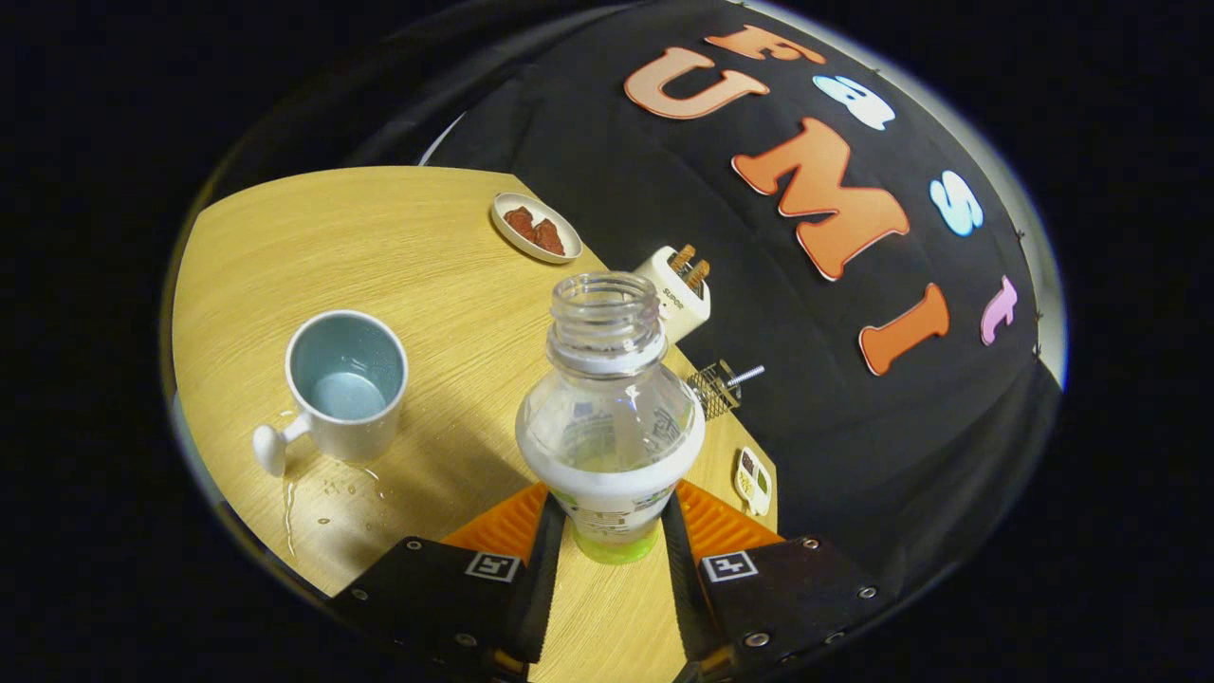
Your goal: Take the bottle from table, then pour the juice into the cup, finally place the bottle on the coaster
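Observation:
A clear plastic bottle (610,408) with no cap and a white label stands between the two fingers of my gripper (607,526), which is shut on its lower body. A little pale liquid shows at its bottom. The view is tilted, and the bottle is held above the wooden table (417,256). A pale blue-grey cup (344,384) with a white handle stands on the table to the left of the bottle, with some liquid inside. Drops of spilled liquid (327,493) lie on the table by the cup.
A small oval plate (536,228) with brown food sits near the table's far edge. A white toaster (678,294) with two slices stands beyond the bottle. A small wire basket (716,387) and a small white item (754,479) lie to the right.

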Tool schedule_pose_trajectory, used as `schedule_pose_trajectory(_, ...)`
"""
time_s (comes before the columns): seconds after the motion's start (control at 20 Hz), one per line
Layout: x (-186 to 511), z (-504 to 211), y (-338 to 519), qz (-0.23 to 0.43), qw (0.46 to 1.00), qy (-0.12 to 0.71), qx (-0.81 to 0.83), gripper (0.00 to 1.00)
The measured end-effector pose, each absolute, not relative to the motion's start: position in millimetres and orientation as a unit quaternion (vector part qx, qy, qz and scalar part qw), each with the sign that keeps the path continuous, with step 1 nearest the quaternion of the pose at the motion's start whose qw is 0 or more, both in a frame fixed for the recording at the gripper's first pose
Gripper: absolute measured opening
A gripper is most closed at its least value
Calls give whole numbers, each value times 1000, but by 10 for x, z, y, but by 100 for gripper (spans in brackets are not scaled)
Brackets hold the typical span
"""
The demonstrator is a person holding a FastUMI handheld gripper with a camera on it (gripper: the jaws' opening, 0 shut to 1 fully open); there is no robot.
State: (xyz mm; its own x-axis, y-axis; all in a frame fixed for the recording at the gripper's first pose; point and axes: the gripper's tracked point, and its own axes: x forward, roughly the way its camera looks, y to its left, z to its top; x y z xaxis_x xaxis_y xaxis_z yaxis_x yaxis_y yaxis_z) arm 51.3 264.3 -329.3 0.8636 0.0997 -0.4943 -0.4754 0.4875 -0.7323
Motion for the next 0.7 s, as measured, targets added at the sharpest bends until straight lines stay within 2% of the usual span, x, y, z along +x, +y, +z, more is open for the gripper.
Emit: schedule_pose_trajectory(0.7, 643, -3224, 2976, 177, 739, 99, -643, 55)
